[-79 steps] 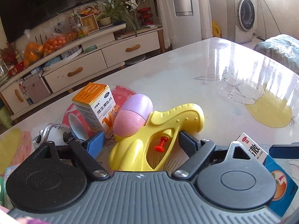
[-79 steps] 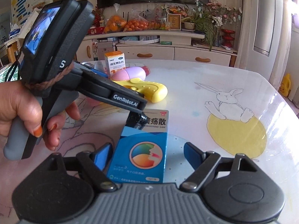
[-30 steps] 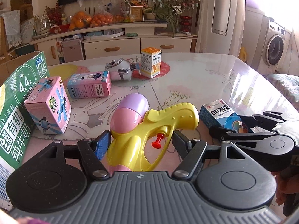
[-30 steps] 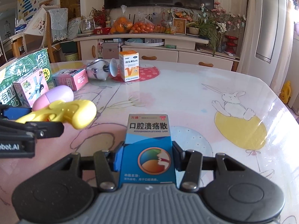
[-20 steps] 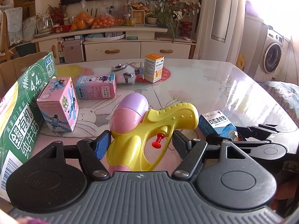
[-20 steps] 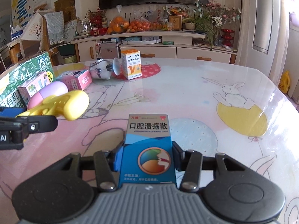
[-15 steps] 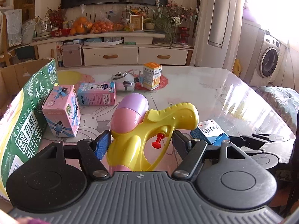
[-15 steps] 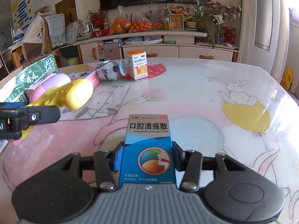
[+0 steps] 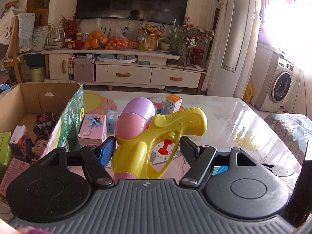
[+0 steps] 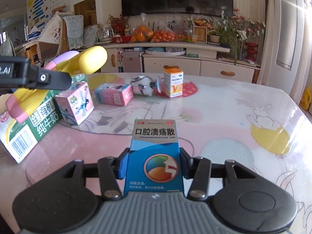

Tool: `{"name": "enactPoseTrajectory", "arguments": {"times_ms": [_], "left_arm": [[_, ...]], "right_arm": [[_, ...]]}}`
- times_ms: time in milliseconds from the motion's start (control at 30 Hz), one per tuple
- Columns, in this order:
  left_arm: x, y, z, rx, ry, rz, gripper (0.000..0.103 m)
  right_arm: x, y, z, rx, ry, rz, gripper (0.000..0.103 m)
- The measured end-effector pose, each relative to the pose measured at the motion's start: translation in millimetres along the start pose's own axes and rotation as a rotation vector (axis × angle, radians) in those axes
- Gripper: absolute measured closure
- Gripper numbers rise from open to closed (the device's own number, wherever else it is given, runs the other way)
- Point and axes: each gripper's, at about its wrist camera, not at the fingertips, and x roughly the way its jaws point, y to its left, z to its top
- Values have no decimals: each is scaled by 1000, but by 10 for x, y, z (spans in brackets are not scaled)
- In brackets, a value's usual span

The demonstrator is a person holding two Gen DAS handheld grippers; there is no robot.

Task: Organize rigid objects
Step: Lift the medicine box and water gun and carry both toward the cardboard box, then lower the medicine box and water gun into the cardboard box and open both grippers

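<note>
Glossy worktop (image 10: pixel 214 117) printed with rabbits, living room behind. Nearest: right tool (image 10: pixel 154 164) pinching a blue cardboard medicine box (image 10: pixel 155 156), carried clear of the surface. Left tool (image 9: pixel 145 150) spread wide but clamped on a yellow plastic water pistol with pink-and-lilac tank (image 9: pixel 156 134), lifted beside the open green cardboard carton (image 9: pixel 39 105), likely its destination. Beyond: pink boxes (image 10: pixel 76 102), orange-topped white box (image 10: pixel 173 81), unsorted.

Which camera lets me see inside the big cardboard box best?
The left wrist view: it looks down into the open cardboard box, showing small boxes and toys inside. The right wrist view shows only its green printed outer side, partly behind the yellow water gun.
</note>
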Motion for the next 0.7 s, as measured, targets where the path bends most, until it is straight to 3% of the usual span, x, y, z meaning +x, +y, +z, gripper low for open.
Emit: {"name": "enactPoseTrajectory", "arguments": {"times_ms": [400, 700], "left_arm": [[-324, 551, 237, -105, -63, 76, 13], [-338, 1084, 377, -216, -71, 202, 13]], "right_arm": [[-98, 537, 365, -52, -67, 84, 53], [-47, 1049, 822, -54, -124, 213, 53]]}}
